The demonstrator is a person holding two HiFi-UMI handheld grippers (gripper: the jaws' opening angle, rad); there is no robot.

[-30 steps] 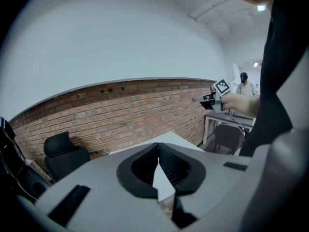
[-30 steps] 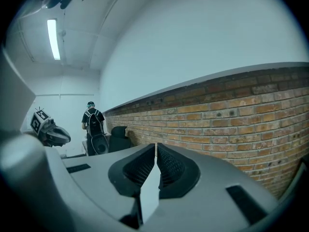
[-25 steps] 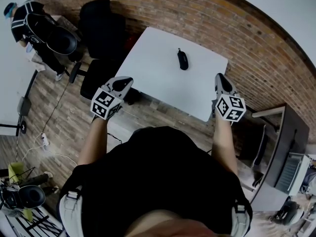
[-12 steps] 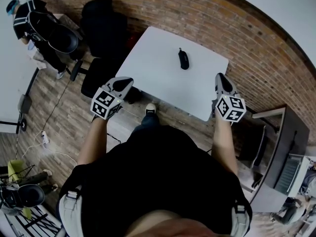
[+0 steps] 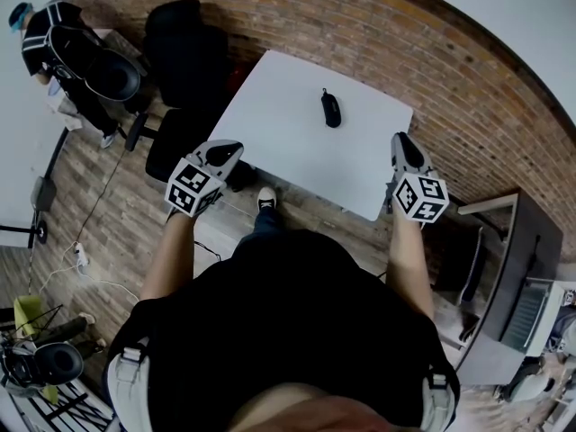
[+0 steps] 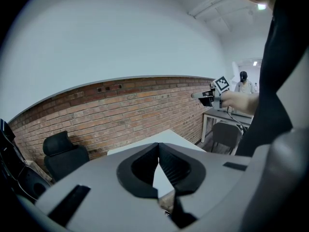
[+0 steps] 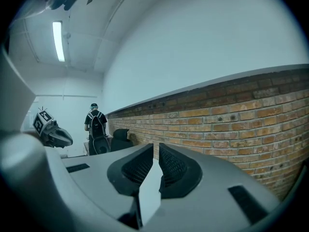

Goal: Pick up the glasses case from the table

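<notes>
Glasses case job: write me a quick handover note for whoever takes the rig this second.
Left gripper: shut, empty, held by the near-left edge of the table.
Right gripper: jaws a crack apart, just been opening, nothing between them; by the near-right corner.
Glasses case: lies on the table toward the far side, ahead of both grippers, untouched.
Done: nothing yet.
Left: reach in, open wider, grasp the case, lift it.

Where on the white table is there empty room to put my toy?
Nearly everywhere. The table is bare from the glasses case to its near edge, and on the left toward the black chairs. Only the spot by the case is taken.
</notes>
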